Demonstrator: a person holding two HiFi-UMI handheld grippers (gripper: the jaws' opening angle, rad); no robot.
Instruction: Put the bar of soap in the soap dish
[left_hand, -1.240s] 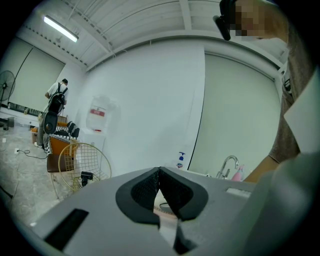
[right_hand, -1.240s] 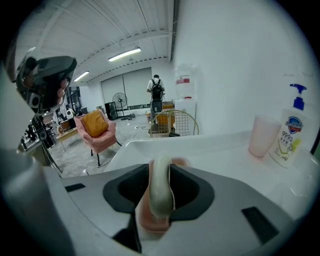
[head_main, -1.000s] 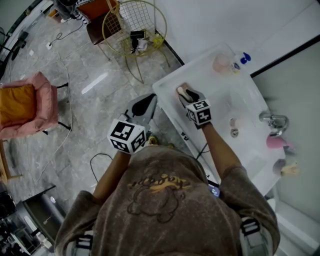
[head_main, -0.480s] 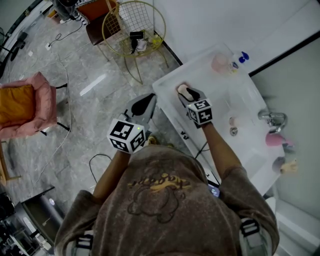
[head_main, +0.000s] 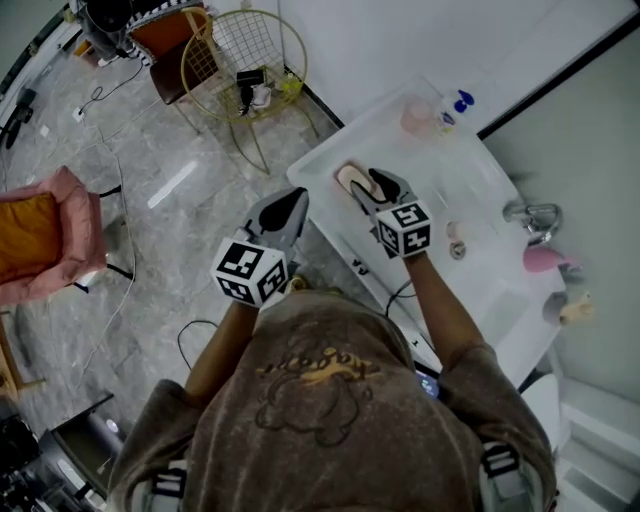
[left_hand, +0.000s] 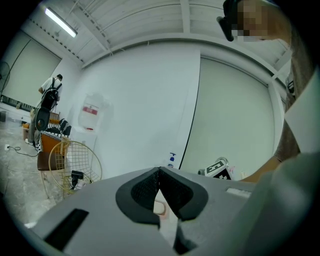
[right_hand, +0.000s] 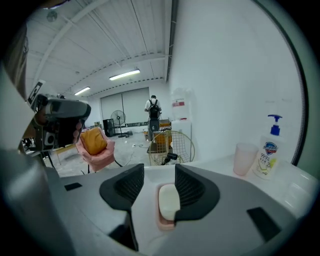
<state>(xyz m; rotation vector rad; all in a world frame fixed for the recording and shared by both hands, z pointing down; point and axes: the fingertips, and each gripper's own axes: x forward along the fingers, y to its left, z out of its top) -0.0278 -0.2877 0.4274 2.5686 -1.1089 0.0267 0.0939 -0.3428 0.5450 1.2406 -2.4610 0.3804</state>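
- The bar of soap (right_hand: 169, 201) lies flat in the pink soap dish (right_hand: 164, 224), pale against the dish's rim.
- The dish sits on the white worktop (head_main: 395, 145) near its left end, close to the front edge.
- The right hand-held gripper (head_main: 362, 187) hangs over the dish, pointing slightly down. Its marker cube sits behind it, towards the person.
- In the right gripper view the right hand-held gripper (right_hand: 159, 172) has its jaws wide apart, and they have just been opening. The soap shows in the gap between them but lower down, and neither pad presses on it.
- The left hand-held gripper (head_main: 297, 196) is off the worktop, out beyond its front edge and over the grey floor.
- In the left gripper view the left hand-held gripper (left_hand: 160, 171) has its jaw tips meeting, with nothing between them.
- A pink cup (right_hand: 243, 157) and a pump bottle (right_hand: 265, 150) with a blue top stand side by side. They are at the worktop's back edge against the wall, well apart from the dish.
- A tap (head_main: 530, 215) stands further right along the back edge.
- Beyond the left end, on the floor, are a gold wire basket (head_main: 243, 60) and a pink armchair (head_main: 45, 235) with an orange cushion.
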